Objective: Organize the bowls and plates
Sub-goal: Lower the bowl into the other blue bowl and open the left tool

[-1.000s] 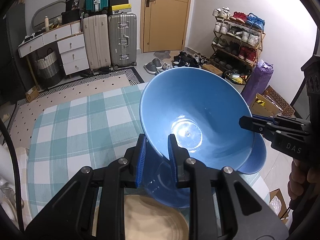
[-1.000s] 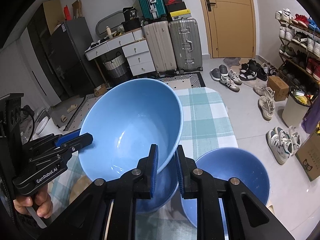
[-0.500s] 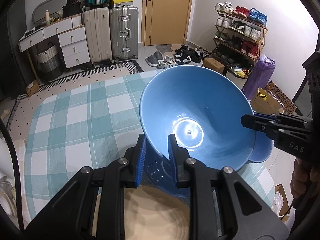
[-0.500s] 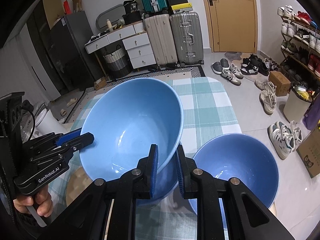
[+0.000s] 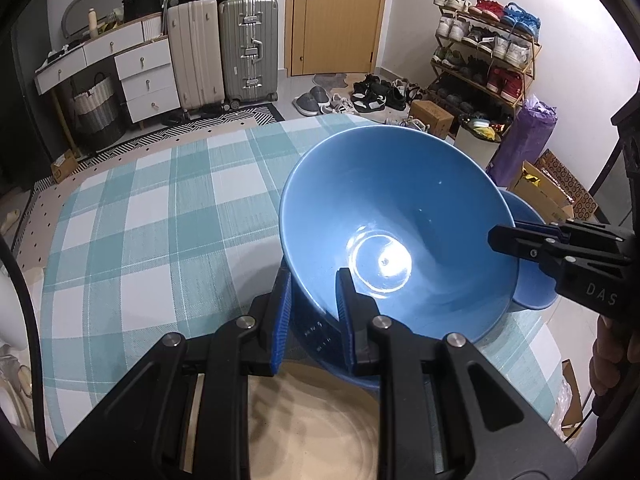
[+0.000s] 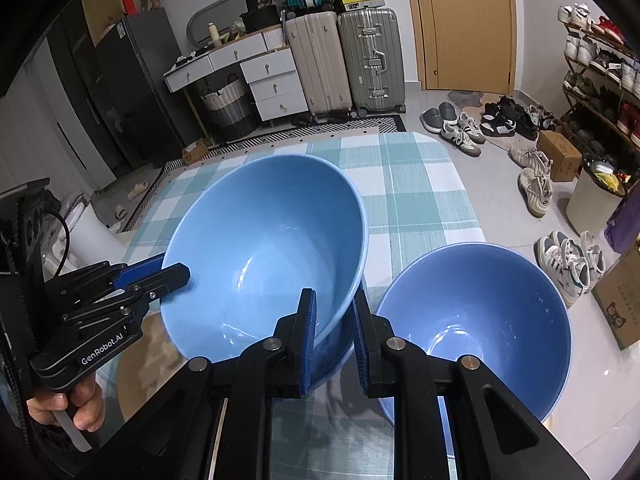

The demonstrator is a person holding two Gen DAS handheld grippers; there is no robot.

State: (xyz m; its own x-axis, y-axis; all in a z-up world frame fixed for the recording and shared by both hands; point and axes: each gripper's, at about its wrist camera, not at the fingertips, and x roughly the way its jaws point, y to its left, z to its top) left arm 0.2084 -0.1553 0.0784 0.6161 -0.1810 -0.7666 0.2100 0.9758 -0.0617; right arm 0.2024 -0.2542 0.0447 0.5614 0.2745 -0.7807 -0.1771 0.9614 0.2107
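Three glossy blue round bowls (image 6: 264,248): one is held above a second nested beneath it (image 6: 332,356), the third (image 6: 480,320) near the surface's right edge. One tan round plate (image 5: 320,420). Two black tools.

Checked tablecloth (image 5: 152,208), teal and white, covers the table. Two upright suitcases, cream (image 5: 196,52) and grey (image 5: 250,50), stand side by side against the far wall, left of a wooden door (image 5: 338,16). White drawer unit (image 6: 272,84) beside them. Shoe rack (image 5: 486,52) along right wall; loose shoes (image 6: 464,128) on floor.
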